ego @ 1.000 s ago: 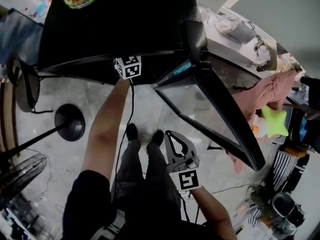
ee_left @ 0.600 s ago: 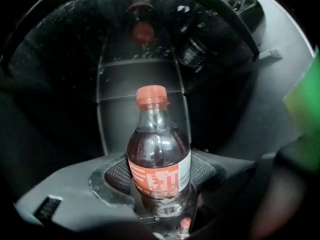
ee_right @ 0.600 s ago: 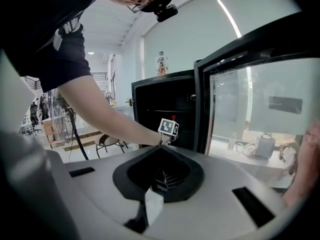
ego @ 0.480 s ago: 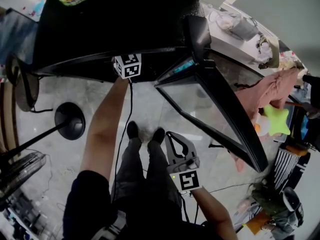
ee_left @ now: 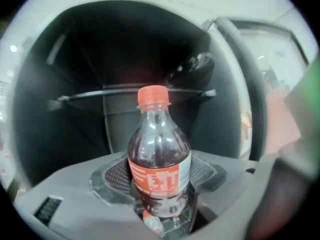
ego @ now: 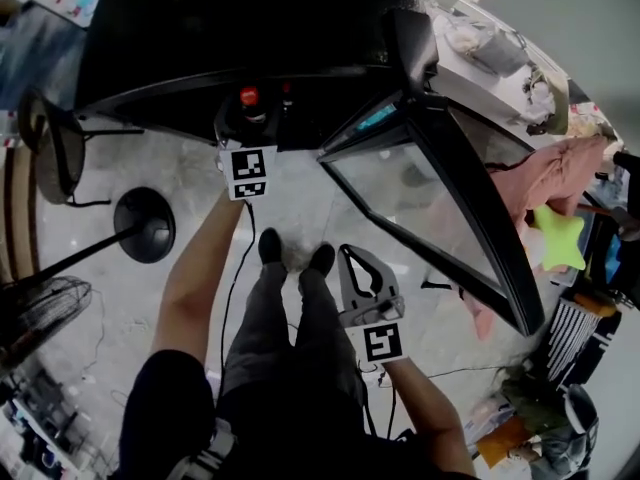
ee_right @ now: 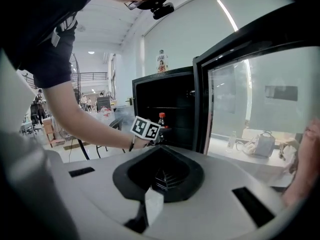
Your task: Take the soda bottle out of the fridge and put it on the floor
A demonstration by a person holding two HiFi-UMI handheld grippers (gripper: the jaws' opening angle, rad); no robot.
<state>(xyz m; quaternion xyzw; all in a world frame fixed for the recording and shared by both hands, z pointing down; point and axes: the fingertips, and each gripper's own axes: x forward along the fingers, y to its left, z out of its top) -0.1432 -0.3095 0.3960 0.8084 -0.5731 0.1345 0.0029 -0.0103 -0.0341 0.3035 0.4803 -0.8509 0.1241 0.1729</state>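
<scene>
The bottle is gripped upright by the left gripper, whose jaws have just been closing on it, at the fridge mouth, upper centre of the head view. The right gripper, lower centre, is seen closed and empty. Placement on the floor is judged still to be done.

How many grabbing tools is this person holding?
2: the left tool, jaws just closed on the soda bottle at the fridge, and the right tool, empty, beside the legs.

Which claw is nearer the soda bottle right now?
Left. The left claw has just been closing on the soda bottle, which stands between its jaws at the fridge opening. The right claw hangs back by the person's legs, apart from it.
</scene>
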